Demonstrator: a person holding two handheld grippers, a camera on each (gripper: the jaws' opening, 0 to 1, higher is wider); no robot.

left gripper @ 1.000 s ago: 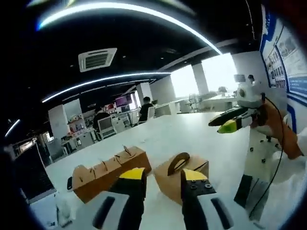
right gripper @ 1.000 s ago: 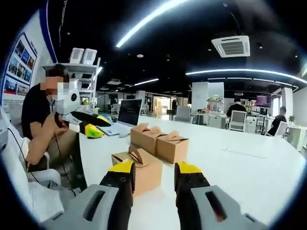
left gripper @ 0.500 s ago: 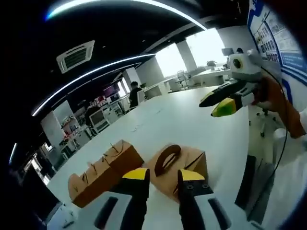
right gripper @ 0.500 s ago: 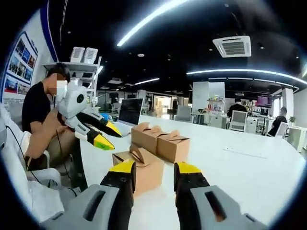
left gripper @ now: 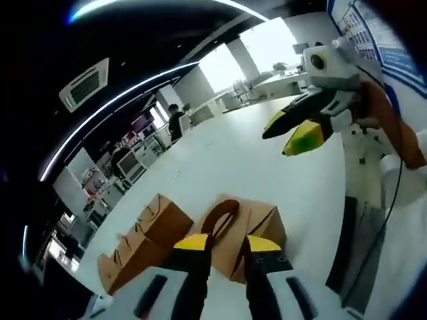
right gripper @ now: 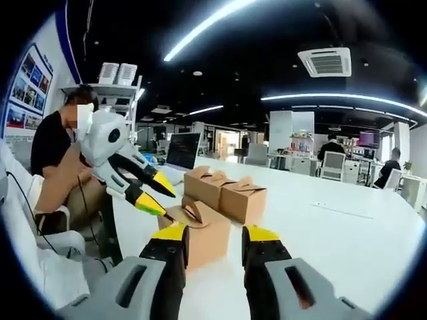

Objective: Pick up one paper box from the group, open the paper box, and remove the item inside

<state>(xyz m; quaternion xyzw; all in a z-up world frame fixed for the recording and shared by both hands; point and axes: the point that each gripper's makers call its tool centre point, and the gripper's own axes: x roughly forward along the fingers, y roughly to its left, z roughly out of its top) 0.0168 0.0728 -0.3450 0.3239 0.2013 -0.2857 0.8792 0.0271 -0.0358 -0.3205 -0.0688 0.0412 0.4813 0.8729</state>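
Tools poised over nearest paper box

Left tool [left gripper: 223, 245] with yellow-tipped jaws parted by a narrow gap, gripping nothing, tips just short of the nearest paper box [left gripper: 250, 223] and straddling the base of its arched handle [left gripper: 220, 215] as seen along the jaws; contact cannot be told. Seen from the right gripper view as a white body with two spread black-and-yellow jaws [right gripper: 150, 193], lower tip right at the box's top edge. Right tool [right gripper: 213, 235] likewise parted and empty, lined up on the same box [right gripper: 203, 230] from the near side. Nearest box standing closed at the near end of the white surface [right gripper: 347, 247], handle upright. Behind it, a row of further closed kraft boxes [right gripper: 223, 193], touching side by side, apart from the nearest one. Beyond those, an open laptop [right gripper: 181, 152]. At the surface's edge, a seated person in black [right gripper: 50, 157], and a white chair [right gripper: 33, 200].
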